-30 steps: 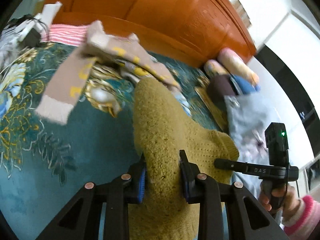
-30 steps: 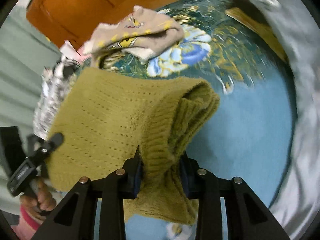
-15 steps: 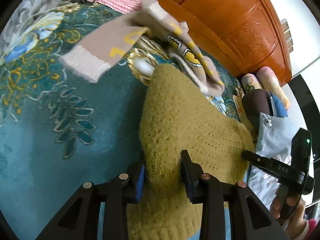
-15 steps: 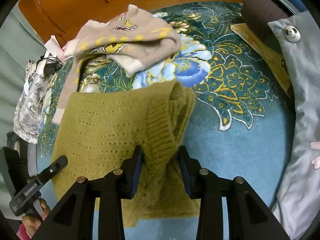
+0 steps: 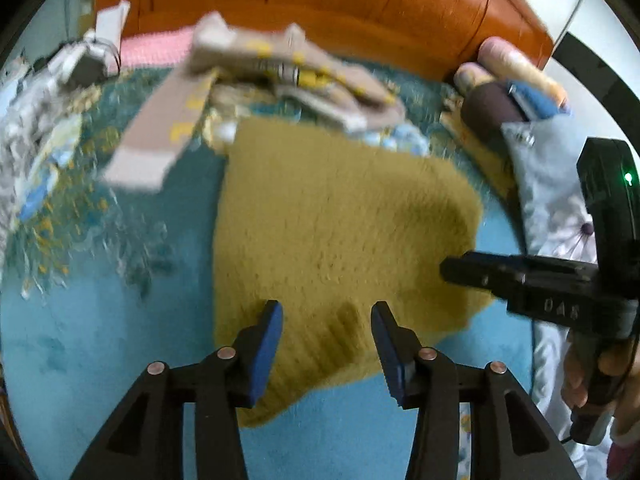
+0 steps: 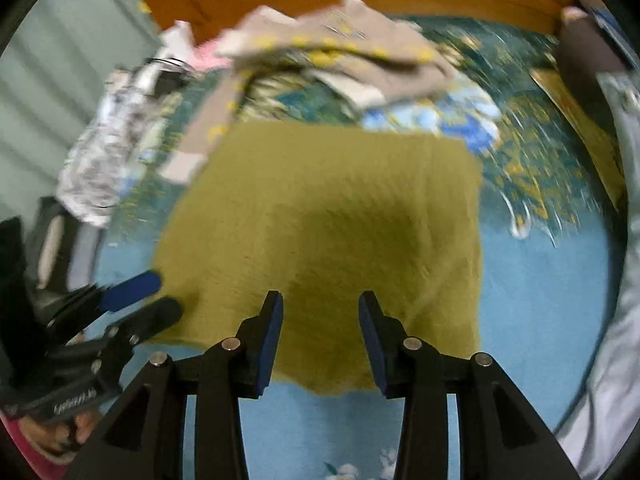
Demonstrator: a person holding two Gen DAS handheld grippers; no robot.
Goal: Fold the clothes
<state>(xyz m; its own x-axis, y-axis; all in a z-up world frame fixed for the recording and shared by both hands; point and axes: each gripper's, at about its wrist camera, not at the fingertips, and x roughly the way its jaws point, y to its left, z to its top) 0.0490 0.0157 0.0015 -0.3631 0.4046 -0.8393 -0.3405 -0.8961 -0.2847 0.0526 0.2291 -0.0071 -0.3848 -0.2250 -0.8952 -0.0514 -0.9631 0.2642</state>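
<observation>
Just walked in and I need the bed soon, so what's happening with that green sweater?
A person is folding clothes with a handheld gripper in each hand. The mustard-green knitted sweater lies folded flat on the teal floral bedspread. The left gripper and the right gripper hover over its near edge; both pairs of jaws have just been opening and no longer pinch the knit. A beige and yellow garment lies crumpled beyond it, near the orange headboard, not yet folded.

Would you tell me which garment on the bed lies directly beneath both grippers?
The olive knit sweater; the beige-and-yellow garment lies farther back near the headboard.
</observation>
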